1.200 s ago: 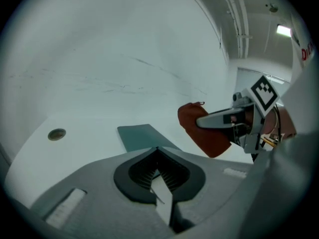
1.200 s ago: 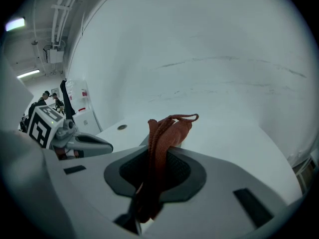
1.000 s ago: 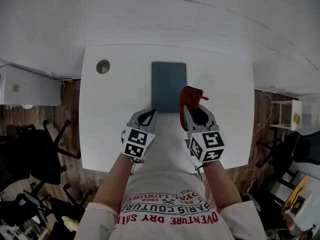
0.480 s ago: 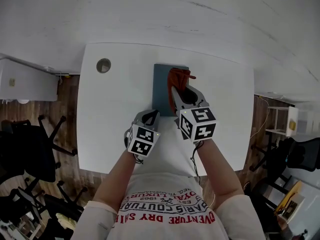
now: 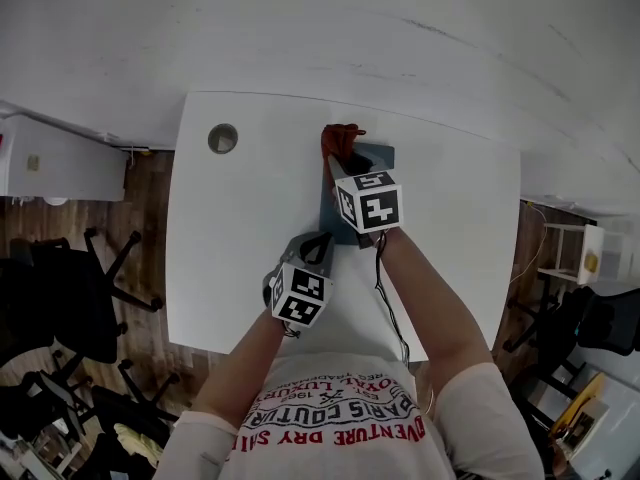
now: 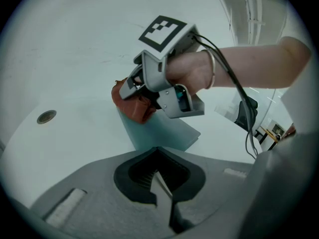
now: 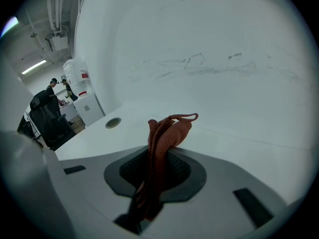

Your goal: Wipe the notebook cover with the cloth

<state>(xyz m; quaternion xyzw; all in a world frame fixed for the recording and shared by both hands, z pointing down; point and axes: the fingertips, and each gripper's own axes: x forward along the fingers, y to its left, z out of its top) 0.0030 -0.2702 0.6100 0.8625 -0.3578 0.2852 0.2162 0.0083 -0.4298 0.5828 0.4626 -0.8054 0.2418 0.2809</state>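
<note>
A dark teal notebook [image 5: 381,158] lies flat on the white table [image 5: 230,238], near its far edge. My right gripper [image 5: 340,162] is over the notebook's far left part, shut on a bunched red cloth [image 5: 338,139] that hangs at that corner. In the left gripper view the cloth [image 6: 130,102] rests on the notebook [image 6: 162,132] under the right gripper. The right gripper view shows the cloth [image 7: 162,143] pinched between the jaws [image 7: 154,169]; the notebook is hidden there. My left gripper [image 5: 318,245] stays at the notebook's near edge, jaws [image 6: 159,177] together with nothing in them.
A round cable hole [image 5: 222,138] sits in the table's far left corner. A white wall runs right behind the table. A white cabinet [image 5: 50,168] and black office chairs [image 5: 60,308] stand to the left, more furniture to the right.
My right gripper has carried the cloth from beside the notebook's near right edge forward and left, across the cover to its far left corner. The left gripper stayed near the front edge.
</note>
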